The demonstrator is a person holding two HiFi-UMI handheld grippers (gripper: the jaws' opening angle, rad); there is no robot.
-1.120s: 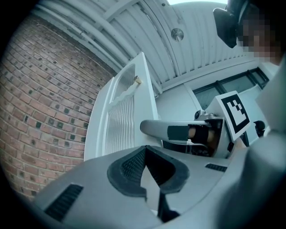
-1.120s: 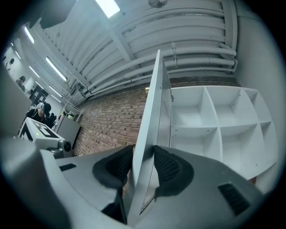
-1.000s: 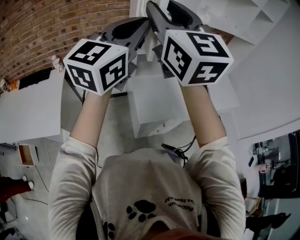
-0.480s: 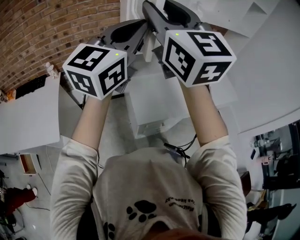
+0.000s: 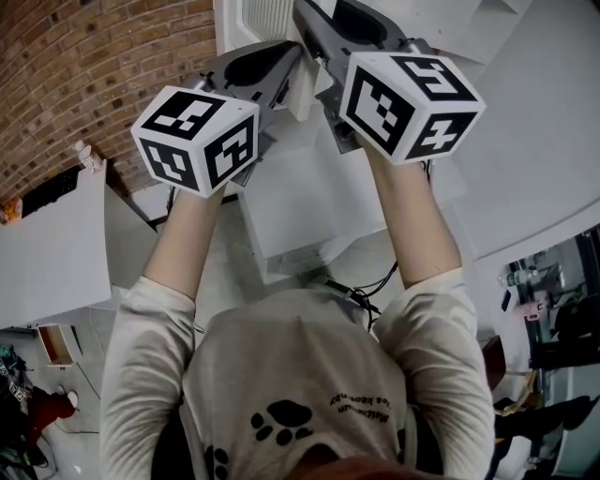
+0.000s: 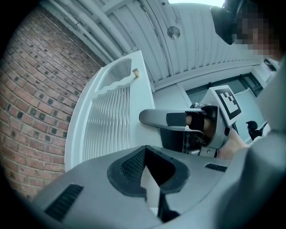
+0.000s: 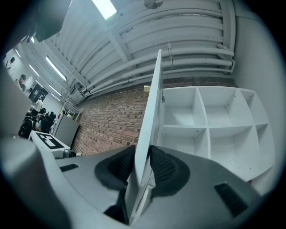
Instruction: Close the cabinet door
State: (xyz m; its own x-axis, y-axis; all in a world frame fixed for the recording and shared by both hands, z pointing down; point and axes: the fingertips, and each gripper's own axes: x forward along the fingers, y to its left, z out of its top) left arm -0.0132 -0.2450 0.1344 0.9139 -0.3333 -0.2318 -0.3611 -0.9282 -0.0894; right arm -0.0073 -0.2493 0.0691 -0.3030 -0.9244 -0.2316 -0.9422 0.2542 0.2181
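Head view, looking steeply down: a person's two bare forearms [image 5: 183, 234] reach forward. Each holds a grey two-jaw gripper topped by a white cube [image 5: 197, 139] printed with black square markers. The pale long-sleeved shirt [image 5: 300, 375] carries a black paw print [image 5: 281, 419] and one line of small black lettering [image 5: 361, 405], upside down and too small to read. No other writing is legible. Both the left gripper [image 5: 272, 66] and the right gripper [image 5: 314, 28] meet the white louvred cabinet door [image 5: 255, 17] at the top edge, beside a red brick wall [image 5: 84, 66].

Right gripper view shows what the head view does not. The door stands edge-on, swung out from a white cabinet [image 7: 208, 129] that shelves and uprights divide into open compartments with bare white walls. The right gripper's jaws have just been closing, and their ribbed black pads [image 7: 163, 167] hug both faces of the door's edge.

Left gripper view alone shows the door's slatted face and a small brass knob [image 6: 135, 72] near its top corner. The left gripper's jaws stand narrowly apart with the door's edge between them and a dark gap on one side.
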